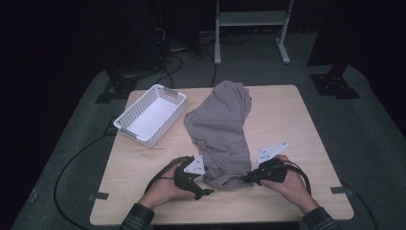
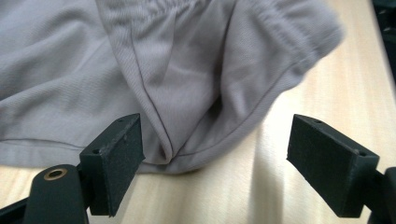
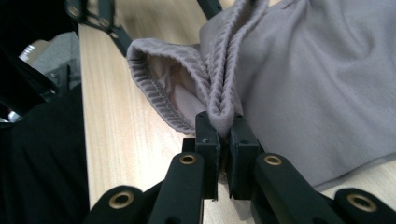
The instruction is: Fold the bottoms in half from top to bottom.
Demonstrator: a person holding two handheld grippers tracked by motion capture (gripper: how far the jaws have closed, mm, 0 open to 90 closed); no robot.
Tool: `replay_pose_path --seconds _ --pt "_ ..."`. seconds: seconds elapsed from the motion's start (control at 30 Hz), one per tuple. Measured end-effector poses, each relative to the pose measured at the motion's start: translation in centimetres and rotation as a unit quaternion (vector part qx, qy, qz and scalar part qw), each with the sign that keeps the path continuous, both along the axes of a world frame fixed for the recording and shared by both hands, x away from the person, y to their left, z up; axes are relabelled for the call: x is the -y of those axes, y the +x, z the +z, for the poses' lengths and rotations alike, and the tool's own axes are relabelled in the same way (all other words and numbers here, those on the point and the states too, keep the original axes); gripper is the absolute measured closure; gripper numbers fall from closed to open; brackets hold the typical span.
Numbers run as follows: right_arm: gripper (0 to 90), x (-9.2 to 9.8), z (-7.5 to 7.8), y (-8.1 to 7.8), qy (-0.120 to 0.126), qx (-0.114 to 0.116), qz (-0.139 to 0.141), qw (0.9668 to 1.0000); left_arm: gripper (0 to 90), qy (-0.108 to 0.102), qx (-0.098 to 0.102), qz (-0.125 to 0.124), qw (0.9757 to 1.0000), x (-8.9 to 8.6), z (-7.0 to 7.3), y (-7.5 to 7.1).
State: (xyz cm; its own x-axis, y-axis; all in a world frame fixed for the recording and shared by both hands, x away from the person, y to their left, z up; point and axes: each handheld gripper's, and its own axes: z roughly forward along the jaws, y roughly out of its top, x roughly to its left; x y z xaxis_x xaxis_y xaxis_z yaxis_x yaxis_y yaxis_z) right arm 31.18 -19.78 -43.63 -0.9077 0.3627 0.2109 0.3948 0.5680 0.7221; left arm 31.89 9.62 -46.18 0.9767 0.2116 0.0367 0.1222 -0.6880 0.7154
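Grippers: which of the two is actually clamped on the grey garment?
The right gripper: its jaws pinch the ribbed waistband of the grey garment. The left gripper stands open, nothing between its pads.

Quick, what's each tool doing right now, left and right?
Left tool: open, holding nothing, just short of the grey garment.
Right tool: closed on the garment's ribbed waistband.

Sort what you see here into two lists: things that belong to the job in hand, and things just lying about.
In the job:
- crumpled grey-brown fabric garment
- right gripper, shut on the garment's ribbed waistband
- left gripper, jaws open, at the garment's hem

Lying about:
- white plastic lattice basket, apart from the garment
- white metal shelf frame, beyond the light wooden table
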Motion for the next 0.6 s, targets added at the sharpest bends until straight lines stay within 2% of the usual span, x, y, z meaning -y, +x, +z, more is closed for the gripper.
replay_pose_path --seconds 0.17,0.23,0.3,0.33,0.4,0.43,0.47,0.5,0.53,0.57,0.6 --pt "84.1 -0.5 0.1 -0.4 0.000 -0.004 0.018 0.9998 20.4 -0.007 0.006 -0.007 0.9999 1.2 -0.4 0.4" --pt "84.0 -0.7 0.1 -0.5 -0.001 -0.004 0.021 0.9998 26.3 -0.010 0.003 -0.010 0.9999 1.3 -0.4 0.4" --pt "84.0 -0.8 0.1 -0.5 -0.007 -0.003 0.024 0.9997 38.4 -0.034 -0.002 -0.025 0.9991 1.2 -0.2 0.3" --pt "84.0 -0.7 0.0 -0.5 -0.008 -0.003 0.024 0.9997 44.8 -0.048 -0.011 -0.028 0.9984 1.0 -0.1 0.3" --pt "83.9 -0.5 0.0 -0.5 -0.008 -0.003 0.023 0.9997 58.1 -0.069 -0.042 -0.031 0.9963 0.4 0.2 0.5" --pt "83.9 -0.4 0.1 -0.5 -0.008 -0.004 0.022 0.9997 62.2 -0.069 -0.042 -0.031 0.9963 0.4 0.2 0.5" --pt "83.9 -0.4 0.1 -0.4 -0.009 -0.002 0.021 0.9997 68.8 -0.077 -0.078 -0.027 0.9936 -0.1 0.3 0.6" --pt "83.8 -0.4 0.0 -0.4 -0.009 -0.002 0.020 0.9997 74.4 -0.081 -0.102 -0.023 0.9912 -0.3 0.3 0.5" --pt "83.8 -0.4 0.0 -0.4 -0.012 -0.002 0.019 0.9997 81.5 -0.079 -0.111 -0.022 0.9905 -0.4 0.4 0.5" --pt "83.8 -0.4 -0.1 -0.3 -0.014 -0.002 0.019 0.9997 84.7 -0.077 -0.125 -0.021 0.9890 -0.4 0.3 0.4" --pt "83.8 -0.4 -0.2 -0.3 -0.016 -0.003 0.019 0.9997 85.7 -0.069 -0.130 -0.025 0.9888 -0.4 0.3 0.3"
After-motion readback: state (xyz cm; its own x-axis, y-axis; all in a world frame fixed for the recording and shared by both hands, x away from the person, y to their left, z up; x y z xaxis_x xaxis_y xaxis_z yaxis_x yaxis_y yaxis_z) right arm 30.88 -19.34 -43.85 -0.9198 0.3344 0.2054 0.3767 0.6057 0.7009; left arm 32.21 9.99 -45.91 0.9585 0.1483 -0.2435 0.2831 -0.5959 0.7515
